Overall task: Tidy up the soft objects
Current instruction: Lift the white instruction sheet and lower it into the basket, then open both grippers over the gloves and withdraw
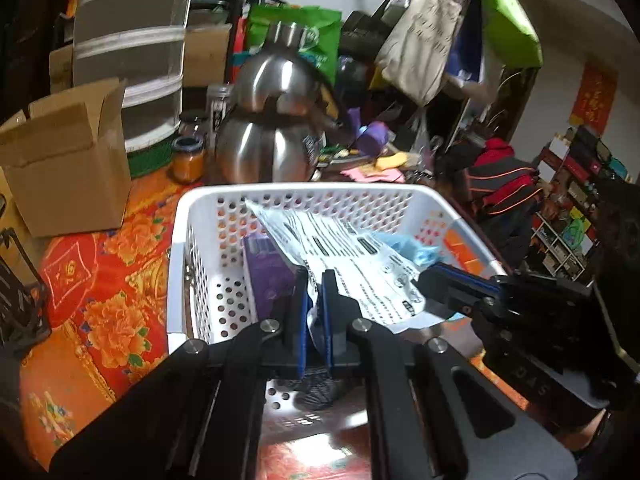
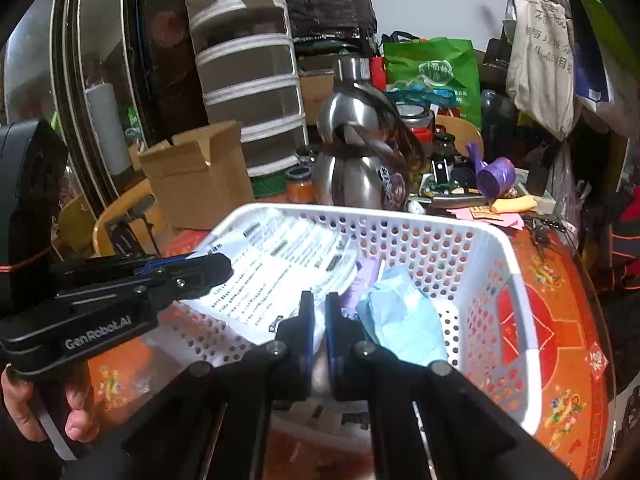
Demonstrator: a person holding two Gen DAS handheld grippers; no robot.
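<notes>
I have both grippers over the near rim of the white basket (image 1: 404,190). My left gripper (image 1: 314,280) pinches the near edge of the printed plastic bag (image 1: 344,252); my right gripper (image 2: 319,304) also has its fingers pressed together, seemingly on the same bag's edge, so I judge I am lowering it in flat. A purple packet (image 1: 266,268) lies at nine o'clock, a blue bag (image 2: 400,316) at three. The steel kettle (image 1: 266,148) crowds twelve o'clock; clear room remains only toward me.

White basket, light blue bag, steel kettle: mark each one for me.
white basket (image 2: 516,304), right wrist view, bare right rim.
light blue bag (image 2: 404,320), right wrist view, middle of the crumpled plastic.
steel kettle (image 1: 256,152), left wrist view, lower body.
</notes>
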